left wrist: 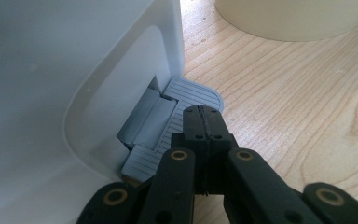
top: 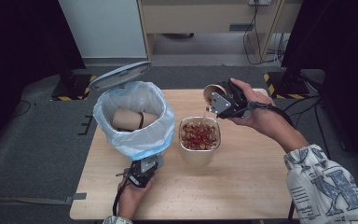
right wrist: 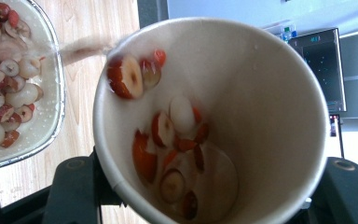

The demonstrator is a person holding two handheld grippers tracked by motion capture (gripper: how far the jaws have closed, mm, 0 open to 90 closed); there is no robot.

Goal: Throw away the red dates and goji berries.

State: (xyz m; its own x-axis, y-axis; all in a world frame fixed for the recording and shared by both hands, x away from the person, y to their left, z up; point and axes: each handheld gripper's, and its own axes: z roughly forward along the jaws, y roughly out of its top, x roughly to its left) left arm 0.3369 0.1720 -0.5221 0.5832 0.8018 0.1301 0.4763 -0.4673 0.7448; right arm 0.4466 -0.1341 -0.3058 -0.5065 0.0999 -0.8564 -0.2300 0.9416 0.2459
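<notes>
My right gripper (top: 221,101) is shut on a paper cup (top: 211,91), tipped over a foil container (top: 198,156) of sliced red dates at the table's middle. In the right gripper view the paper cup (right wrist: 265,93) sits between my right gripper's (right wrist: 209,191) jaws, date slices and liquid inside. A thin stream (right wrist: 81,49) runs from its lip into the foil container (right wrist: 58,116). My left gripper (top: 142,175) is at the foot of a pedal bin (top: 121,140). Up close my left gripper (left wrist: 204,116) is shut, its tips resting on the grey pedal (left wrist: 193,93).
The bin's lid (top: 120,74) stands raised, and its blue-white liner holds two used paper cups (top: 127,119). The container's beige wall (left wrist: 298,18) stands just beyond the pedal. Bare wooden table (top: 251,186) lies at the front and right. Cables and stands are on the floor behind.
</notes>
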